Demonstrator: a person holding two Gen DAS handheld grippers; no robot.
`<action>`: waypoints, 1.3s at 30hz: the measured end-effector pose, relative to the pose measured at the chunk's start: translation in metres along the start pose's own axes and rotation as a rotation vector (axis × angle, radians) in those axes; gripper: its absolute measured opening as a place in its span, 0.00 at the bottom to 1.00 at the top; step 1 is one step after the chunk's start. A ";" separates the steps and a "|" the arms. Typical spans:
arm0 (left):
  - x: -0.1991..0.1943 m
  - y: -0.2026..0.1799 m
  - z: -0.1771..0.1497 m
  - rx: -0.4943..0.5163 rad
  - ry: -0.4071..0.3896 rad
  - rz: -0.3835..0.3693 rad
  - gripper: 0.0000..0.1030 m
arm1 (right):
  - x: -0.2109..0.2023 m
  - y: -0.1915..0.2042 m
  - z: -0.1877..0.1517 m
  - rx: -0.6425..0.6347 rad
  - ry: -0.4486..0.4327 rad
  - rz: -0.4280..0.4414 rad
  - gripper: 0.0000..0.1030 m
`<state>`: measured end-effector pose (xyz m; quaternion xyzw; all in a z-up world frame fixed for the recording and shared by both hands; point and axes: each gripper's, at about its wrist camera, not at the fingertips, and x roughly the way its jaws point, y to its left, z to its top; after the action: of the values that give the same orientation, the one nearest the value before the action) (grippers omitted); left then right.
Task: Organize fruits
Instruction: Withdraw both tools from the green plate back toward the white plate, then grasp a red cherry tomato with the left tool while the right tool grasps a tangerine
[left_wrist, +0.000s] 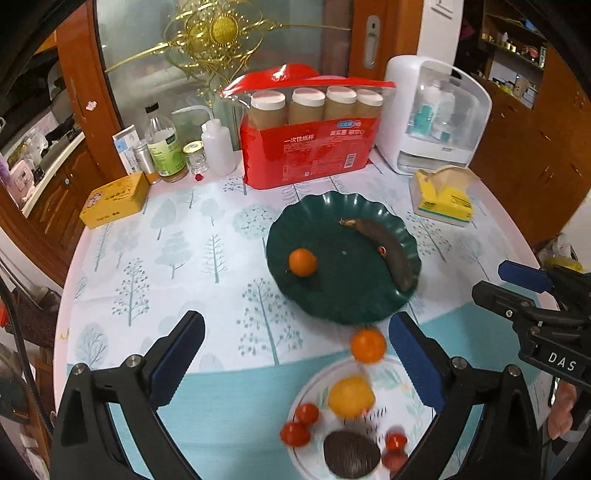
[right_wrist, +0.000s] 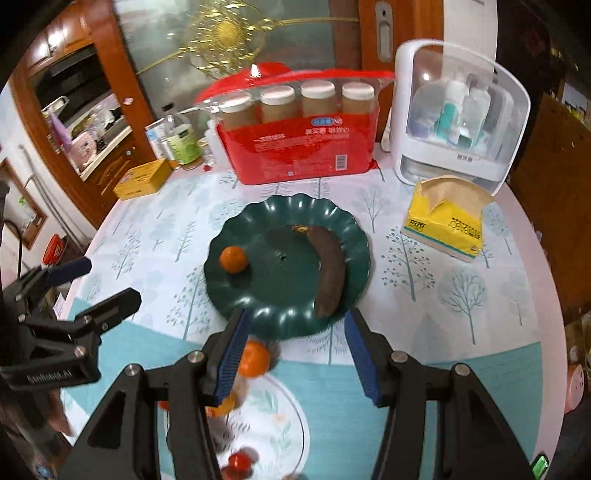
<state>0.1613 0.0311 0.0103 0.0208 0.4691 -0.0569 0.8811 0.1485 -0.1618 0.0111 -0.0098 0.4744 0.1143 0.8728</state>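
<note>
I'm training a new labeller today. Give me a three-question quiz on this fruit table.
1. True or false: the dark overripe banana lies on the dark green scalloped plate.
2. How many small orange tangerines sit on that plate? A) none B) one C) three
3. Fill in: the left tongs and right tongs are both ____.

Key: 1 true; 2 B, one small orange tangerine; 3 open, holding nothing.
</note>
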 end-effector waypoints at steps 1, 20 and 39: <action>-0.009 0.000 -0.005 0.002 -0.006 0.008 0.97 | -0.008 0.002 -0.006 -0.009 -0.008 0.002 0.53; -0.056 0.009 -0.099 -0.148 -0.051 0.055 0.97 | -0.057 0.011 -0.119 -0.081 -0.002 -0.014 0.53; 0.061 0.057 -0.169 -0.418 0.189 -0.003 0.93 | 0.024 0.001 -0.193 -0.034 0.214 0.017 0.53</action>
<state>0.0627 0.0984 -0.1362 -0.1578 0.5514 0.0424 0.8181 0.0015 -0.1810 -0.1145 -0.0329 0.5630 0.1281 0.8158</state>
